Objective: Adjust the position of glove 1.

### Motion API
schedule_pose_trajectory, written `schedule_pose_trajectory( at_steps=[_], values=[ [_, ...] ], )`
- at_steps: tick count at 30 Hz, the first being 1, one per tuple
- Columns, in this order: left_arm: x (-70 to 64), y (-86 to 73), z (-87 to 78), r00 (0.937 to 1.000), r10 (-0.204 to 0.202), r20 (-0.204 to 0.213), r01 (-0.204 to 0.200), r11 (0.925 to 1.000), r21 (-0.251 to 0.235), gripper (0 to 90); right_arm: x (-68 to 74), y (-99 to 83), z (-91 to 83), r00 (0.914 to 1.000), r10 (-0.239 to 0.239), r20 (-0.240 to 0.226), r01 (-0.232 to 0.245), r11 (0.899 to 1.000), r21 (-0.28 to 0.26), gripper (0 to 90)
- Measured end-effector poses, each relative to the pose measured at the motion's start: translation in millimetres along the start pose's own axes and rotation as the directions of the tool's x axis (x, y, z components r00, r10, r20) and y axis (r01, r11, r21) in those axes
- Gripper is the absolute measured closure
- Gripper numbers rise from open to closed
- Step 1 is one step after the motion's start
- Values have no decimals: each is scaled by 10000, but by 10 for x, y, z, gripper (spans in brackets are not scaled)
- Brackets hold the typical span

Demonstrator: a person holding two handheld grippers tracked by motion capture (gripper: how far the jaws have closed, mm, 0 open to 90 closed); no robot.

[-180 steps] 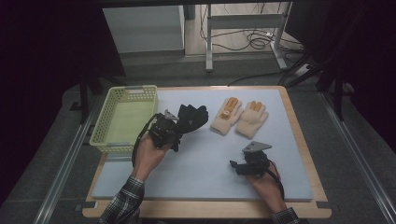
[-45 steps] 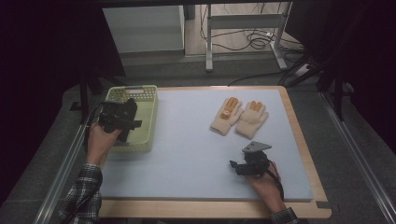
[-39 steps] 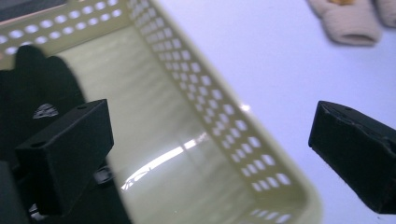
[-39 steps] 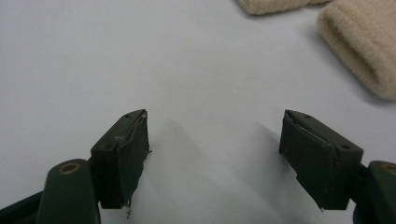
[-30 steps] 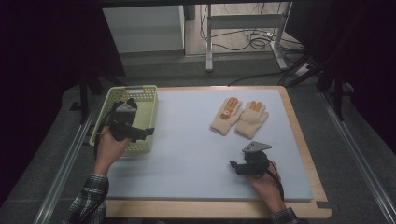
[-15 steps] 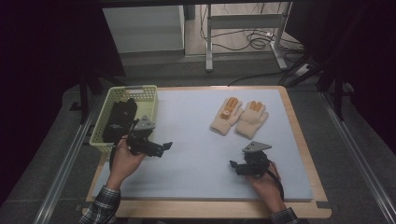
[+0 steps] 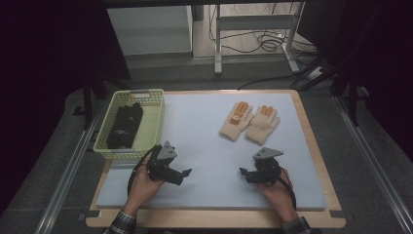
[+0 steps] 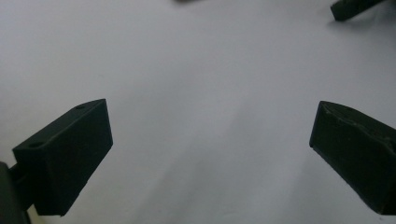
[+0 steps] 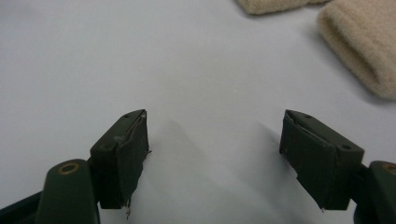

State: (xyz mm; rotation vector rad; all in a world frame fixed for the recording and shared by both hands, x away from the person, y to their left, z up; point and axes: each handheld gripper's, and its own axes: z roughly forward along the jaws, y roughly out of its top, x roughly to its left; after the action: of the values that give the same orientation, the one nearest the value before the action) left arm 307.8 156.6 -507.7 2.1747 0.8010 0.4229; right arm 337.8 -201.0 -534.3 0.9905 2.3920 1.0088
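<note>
Your left gripper (image 7: 184, 173) sits low over the mat, near the front-left, jaws spread wide and holding nothing; the left gripper view shows bare mat between them. It points toward the middle of the surface, away from the basket (image 7: 154, 127), so my read is that the basket drop is done and you're turning to the next pickup.

The black gloves (image 7: 124, 125) lie flat inside the basket, lengthwise, dark against the yellow-green mesh. They look settled there, not hanging over the rim.

The tan gloves (image 7: 249, 122) are the likely next item: a pair lying side by side, touching, cuffs toward you, orange fingertips pointing away. They're on the right-centre of the mat, well apart from the basket.

Your right gripper (image 7: 242, 172) rests near the front-right, jaws also spread and empty. In the right gripper view a tan cuff (image 9: 359, 49) sits ahead and to the right of the jaws, not between them. That one is closer to the pair, so it's the shorter reach.

The surface is a pale blue-grey mat (image 7: 204, 131) on a wooden board (image 7: 311, 141), basket at the left edge. The room is dim: dark floor, metal table legs (image 7: 217, 36) and loose cables (image 7: 263, 41) behind, rails along both sides.
</note>
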Motion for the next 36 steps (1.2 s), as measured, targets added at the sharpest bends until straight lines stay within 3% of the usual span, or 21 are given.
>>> schedule_pose_trajectory(
  at_steps=[7,12,14,15,18,27,36],
  values=[
    [-25,-257,157,9995,-252,-167,262,9976,642,0,-4,1,1,10000,30,-6,-30,10000,17,232],
    [2,-362,179,9985,-281,-469,325,9948,968,0,-4,2,0,10000,36,3,-36,10000,20,230],
    [13,-382,178,9983,-448,-375,480,9950,875,0,-5,2,0,10000,57,-7,-57,10000,21,229],
    [51,-406,182,9966,-813,-144,823,9929,863,0,-5,2,0,10000,56,-6,-56,10000,24,229],
    [88,-409,194,9937,-1117,71,1106,9893,954,0,-6,4,-1,10000,66,-17,-66,10000,39,229],
    [83,-413,196,9939,-1104,15,1098,9897,916,1,-20,12,-7,9999,93,-98,-92,9999,74,233],
    [76,-415,195,9937,-1123,-21,1120,9897,896,3,-179,75,-84,9994,322,114,-323,9994,87,226]
  ],
)
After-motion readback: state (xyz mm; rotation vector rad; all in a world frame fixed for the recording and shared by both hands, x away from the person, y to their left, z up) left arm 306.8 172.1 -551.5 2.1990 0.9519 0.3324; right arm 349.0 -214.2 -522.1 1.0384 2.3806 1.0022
